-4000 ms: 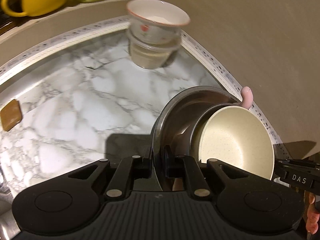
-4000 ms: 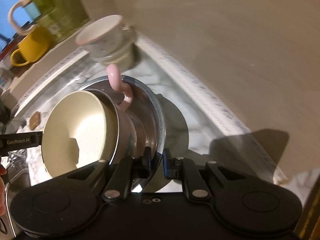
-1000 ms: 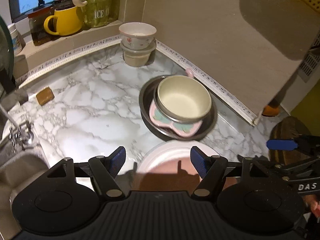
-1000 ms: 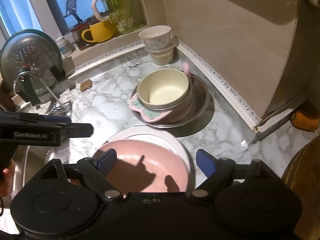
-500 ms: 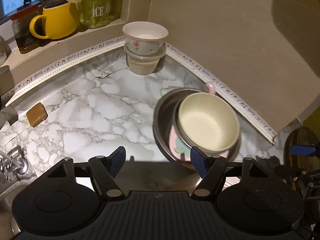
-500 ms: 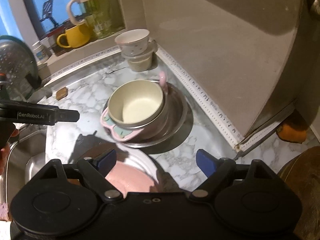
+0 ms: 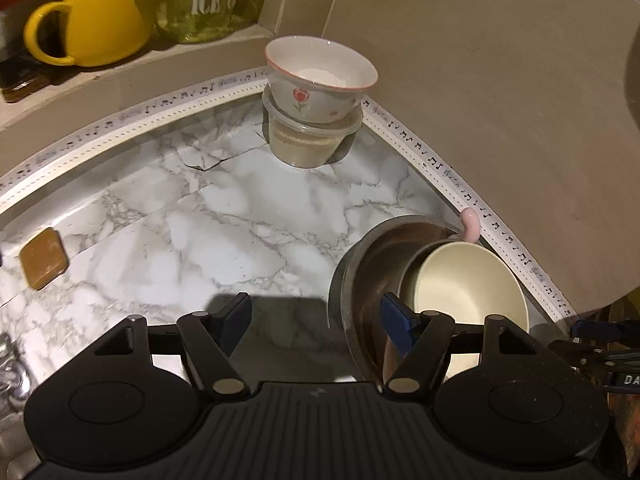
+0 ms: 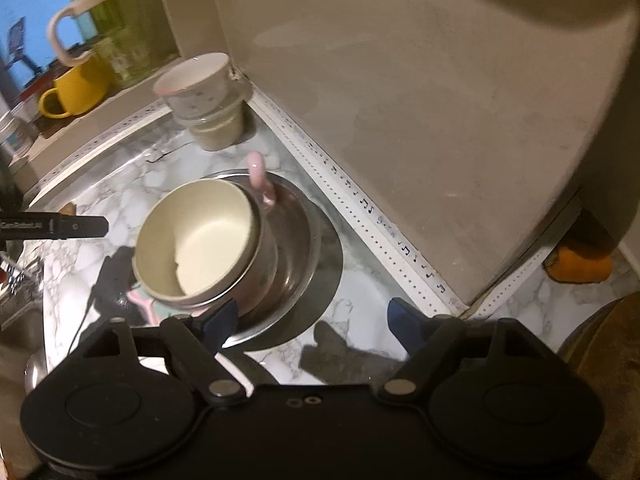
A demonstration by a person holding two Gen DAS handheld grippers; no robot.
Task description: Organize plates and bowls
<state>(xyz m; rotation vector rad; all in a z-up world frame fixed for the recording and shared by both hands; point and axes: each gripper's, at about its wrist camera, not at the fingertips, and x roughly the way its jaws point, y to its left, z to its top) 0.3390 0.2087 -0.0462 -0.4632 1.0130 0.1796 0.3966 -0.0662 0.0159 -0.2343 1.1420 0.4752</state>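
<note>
Bowls nested in the steel basin (image 8: pixel 304 240) sit between my open left gripper (image 7: pixel 316 316) and closing, still-empty right gripper (image 8: pixel 310 318), which I should seat squarely astride opposite rims.

Cream bowl (image 8: pixel 196 240) inside steel bowl (image 8: pixel 304 240)

Dim warm light — fisheye-warped, slightly blurred

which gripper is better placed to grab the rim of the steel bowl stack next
Probably either, slightly the left. The left gripper has the steel bowl rim running between its open fingers. The right gripper straddles the near rim too, jaws closing with nothing pressed yet. The cream bowl sits nested inside.
</note>
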